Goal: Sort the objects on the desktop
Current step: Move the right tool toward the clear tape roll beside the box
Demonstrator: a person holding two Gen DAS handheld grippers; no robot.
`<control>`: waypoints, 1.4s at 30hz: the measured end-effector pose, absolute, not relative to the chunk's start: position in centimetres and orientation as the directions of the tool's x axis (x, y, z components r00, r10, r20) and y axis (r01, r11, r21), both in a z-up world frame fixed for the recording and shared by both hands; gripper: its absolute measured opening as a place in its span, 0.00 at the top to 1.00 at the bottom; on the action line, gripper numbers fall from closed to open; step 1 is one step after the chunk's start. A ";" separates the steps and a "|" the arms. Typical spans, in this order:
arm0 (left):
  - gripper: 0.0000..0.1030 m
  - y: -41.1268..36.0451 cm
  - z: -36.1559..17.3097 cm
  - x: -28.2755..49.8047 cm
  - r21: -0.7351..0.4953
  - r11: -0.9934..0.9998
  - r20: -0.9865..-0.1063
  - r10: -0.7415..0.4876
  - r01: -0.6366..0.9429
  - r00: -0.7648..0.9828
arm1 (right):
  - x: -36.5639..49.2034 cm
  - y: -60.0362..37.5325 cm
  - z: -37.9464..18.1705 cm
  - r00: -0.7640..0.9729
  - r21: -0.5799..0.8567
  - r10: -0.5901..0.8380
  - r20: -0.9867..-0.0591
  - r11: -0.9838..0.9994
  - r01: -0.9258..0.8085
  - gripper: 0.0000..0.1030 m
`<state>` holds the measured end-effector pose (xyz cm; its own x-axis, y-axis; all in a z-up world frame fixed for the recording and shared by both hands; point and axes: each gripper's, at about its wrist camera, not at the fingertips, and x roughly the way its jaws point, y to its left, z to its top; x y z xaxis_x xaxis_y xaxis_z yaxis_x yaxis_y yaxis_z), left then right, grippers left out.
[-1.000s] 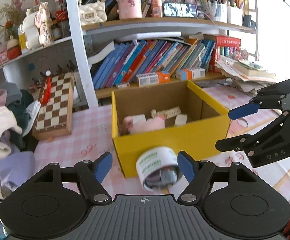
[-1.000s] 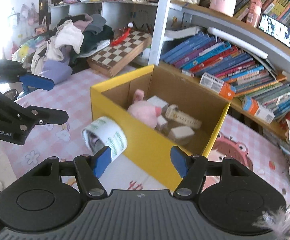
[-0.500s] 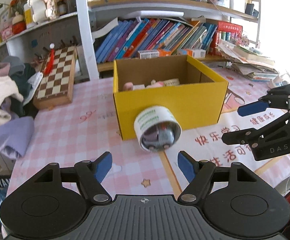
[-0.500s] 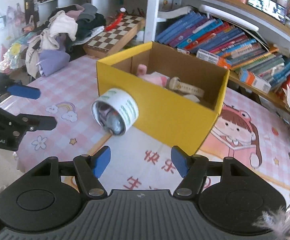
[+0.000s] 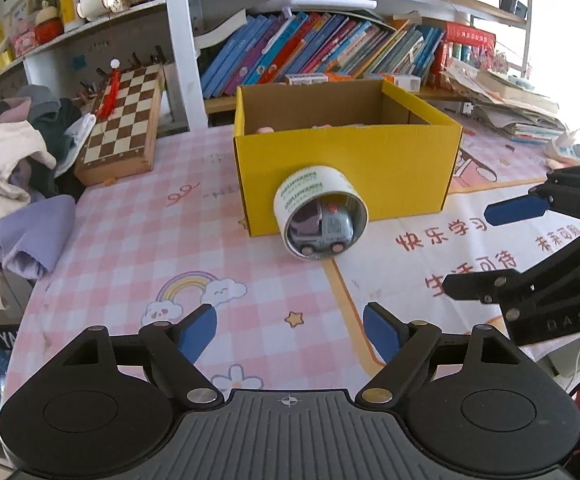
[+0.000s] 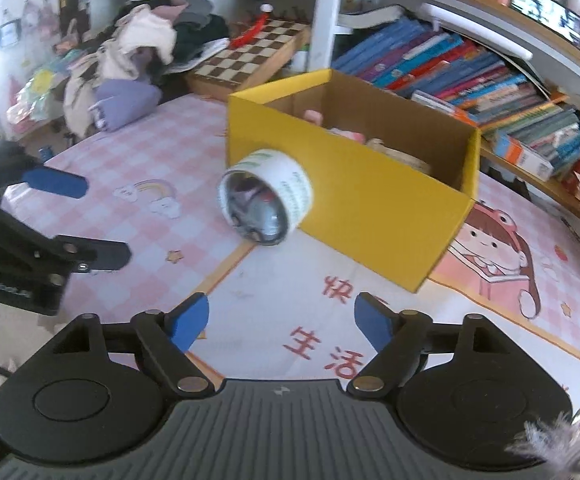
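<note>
A white tape roll (image 5: 317, 184) with green print lies tipped on the table, leaning on the front wall of the yellow cardboard box (image 5: 405, 168). A small grey toy car (image 5: 325, 230) sits inside the roll. My left gripper (image 5: 290, 328) is back from the roll, its jaws opening with nothing between them. To the right hangs my right gripper (image 5: 493, 248). From the right wrist I see the roll (image 6: 290, 180), the car (image 6: 256, 216), the box (image 6: 373, 216) and my right gripper (image 6: 282, 320), its jaws opening and empty. My left gripper (image 6: 78, 220) is at the left.
Inside the box lies a pink plush toy (image 6: 347, 135). A chessboard (image 5: 124, 120) and a heap of clothes (image 5: 10, 168) sit at the left. Shelves of books (image 5: 313, 56) stand behind the box, and stacked papers (image 5: 509, 108) lie at the right.
Both grippers have drawn back from the box and spread wider. The tape roll, close to their fingertips a second ago, now lies apart from them against the box front.
</note>
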<state>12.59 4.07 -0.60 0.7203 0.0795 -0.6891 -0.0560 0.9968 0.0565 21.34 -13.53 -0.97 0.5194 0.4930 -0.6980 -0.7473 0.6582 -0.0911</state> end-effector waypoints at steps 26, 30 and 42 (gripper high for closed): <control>0.19 4.0 -1.7 14.6 0.061 0.995 -0.720 0.097 -0.077 0.687 | 23.9 -12.6 -1.7 0.482 -0.083 0.501 -0.719 0.627 -0.774 0.18; 0.19 4.0 -1.8 15.2 0.064 0.994 -0.724 0.108 -0.090 0.681 | 24.8 -12.5 -1.9 0.470 -0.078 0.506 -0.723 0.617 -0.783 0.18; 0.19 4.3 -1.9 16.4 0.079 0.987 -0.739 0.152 -0.141 0.656 | 27.1 -11.6 -2.3 0.432 -0.059 0.536 -0.725 0.577 -0.815 0.18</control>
<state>16.39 4.34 -1.93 0.6562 0.1524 -0.7390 -0.1407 0.9869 0.0786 27.07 -11.55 -2.28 0.4319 0.5360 -0.7253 -0.8146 0.5770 -0.0587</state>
